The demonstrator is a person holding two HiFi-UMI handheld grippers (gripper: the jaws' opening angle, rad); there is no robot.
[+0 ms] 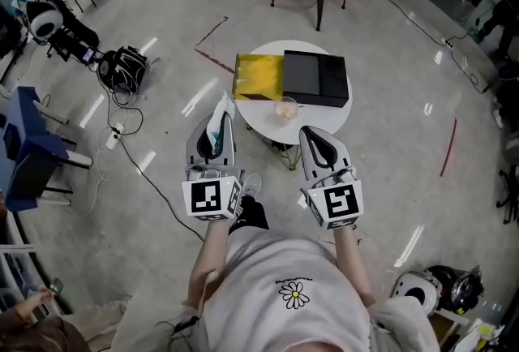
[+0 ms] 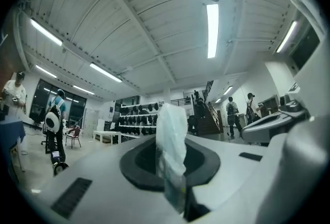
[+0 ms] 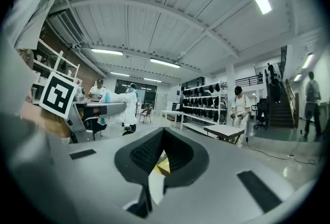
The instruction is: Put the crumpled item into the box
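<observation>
The head view shows a round white counter [image 1: 258, 122] on the floor of a big room. A box [image 1: 315, 79] sits in the middle of the counter. One part is black, and a yellow flap [image 1: 258, 76] lies open on its left. The crumpled item [image 1: 285, 109] rests on the counter near its front edge, just in front of the box. It is clear and looks like a little ball.

The left gripper [image 1: 222, 105] and the right gripper [image 1: 311, 132] are held side by side, just short of the counter's front edge.

The left gripper view shows what the head view only hints at. Its jaws are pressed together on a thin, crinkly plastic wrapper [image 2: 171, 138] that sticks up between them.

The right gripper view shows its jaws meeting at the tips with nothing held. Through the thin gap lower down you can see a bit of yellow and white. The two gripper views also show shelves, stairs and people far off.
</observation>
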